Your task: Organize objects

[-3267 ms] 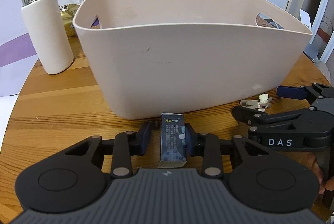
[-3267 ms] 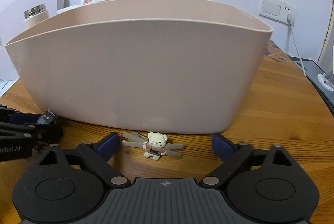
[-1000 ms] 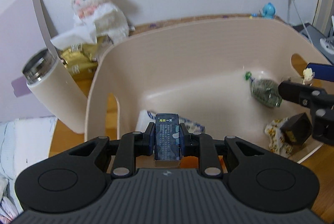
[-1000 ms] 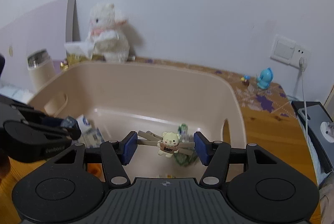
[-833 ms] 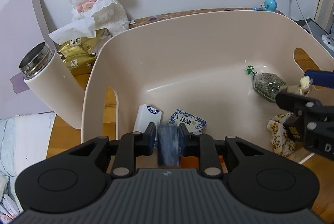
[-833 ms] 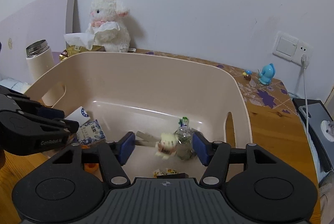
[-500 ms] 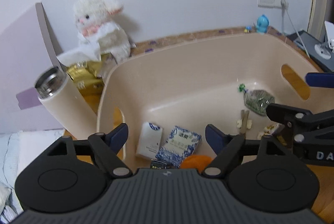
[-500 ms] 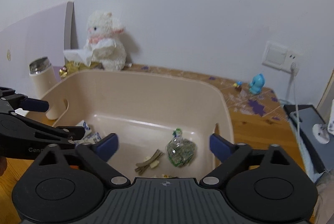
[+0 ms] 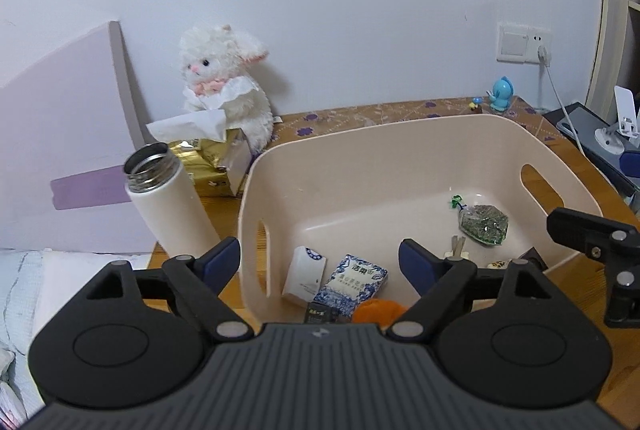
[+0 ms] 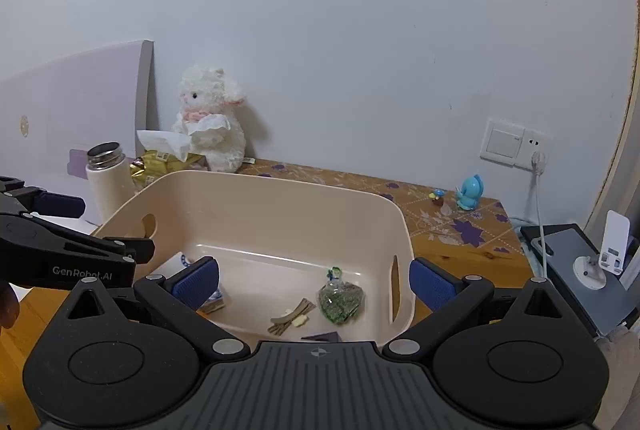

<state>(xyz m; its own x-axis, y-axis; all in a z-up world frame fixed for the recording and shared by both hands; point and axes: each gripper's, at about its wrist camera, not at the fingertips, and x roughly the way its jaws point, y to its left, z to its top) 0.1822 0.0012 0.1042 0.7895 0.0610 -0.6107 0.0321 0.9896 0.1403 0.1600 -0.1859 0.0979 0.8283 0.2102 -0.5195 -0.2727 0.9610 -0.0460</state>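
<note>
The beige bin [image 9: 400,145] [image 10: 280,185] stands on the wooden table. Both grippers hover above it. My left gripper [image 9: 320,262] is open and empty over the bin's near left part. My right gripper [image 10: 314,282] is open and empty. On the bin's floor lie the dark box [image 9: 322,312], mostly hidden by the left gripper's body, and the bear clip [image 10: 290,318] [image 9: 456,248]. Also inside are a white pack [image 9: 304,276], a blue patterned pack [image 9: 352,284], an orange thing [image 9: 378,312] and a green bag [image 9: 484,224] [image 10: 340,300].
A white open flask [image 9: 168,205] stands left of the bin. A gold tissue pack [image 9: 208,157] and a plush lamb [image 9: 224,97] sit behind it by the wall. A blue figurine [image 10: 470,191], a cable and a grey device [image 10: 572,270] are at the right.
Both grippers opened and let go: the dark box and the bear clip dropped into the bin. Both grippers then rose higher above the bin.
</note>
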